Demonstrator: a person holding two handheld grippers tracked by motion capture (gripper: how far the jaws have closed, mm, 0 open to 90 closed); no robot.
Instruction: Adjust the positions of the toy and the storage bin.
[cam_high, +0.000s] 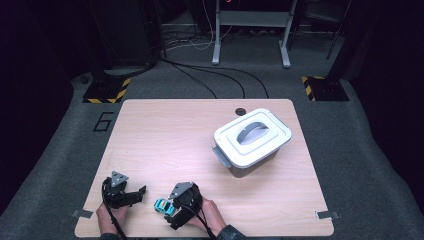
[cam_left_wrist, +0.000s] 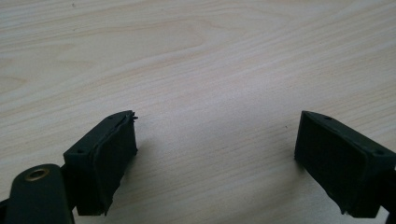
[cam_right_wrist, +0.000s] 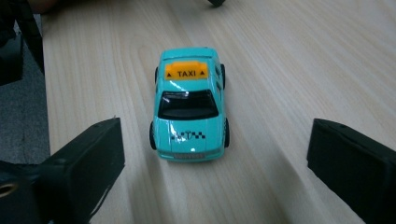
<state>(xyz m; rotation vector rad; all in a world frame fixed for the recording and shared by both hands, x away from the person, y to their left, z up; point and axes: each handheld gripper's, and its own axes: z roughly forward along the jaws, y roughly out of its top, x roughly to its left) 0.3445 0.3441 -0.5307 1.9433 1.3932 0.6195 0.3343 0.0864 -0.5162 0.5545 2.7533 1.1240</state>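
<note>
1. Right gripper view looks straight down the length of a small turquoise toy taxi (cam_right_wrist: 189, 106) that stands on its wheels on the wooden table (cam_right_wrist: 289, 60), ahead of and between the two black jaws, touching neither.
2. The right gripper (cam_high: 172, 210) stands wide open with nothing held. In the high view the car sits near the table's front edge, just beside this gripper.
3. The left gripper (cam_left_wrist: 215, 154) is also wide open and empty, over bare wood, apart from the car.
4. The taxi looks light and rigid, probably hard plastic or metal with a glossy, slippery shell; its wheels may let it roll away under a nudge.
5. The best hold is likely across the two flat doors, mid-body, below the roof sign.
6. A white lidded box (cam_high: 252, 141) stands well apart, farther back on the right.
</note>
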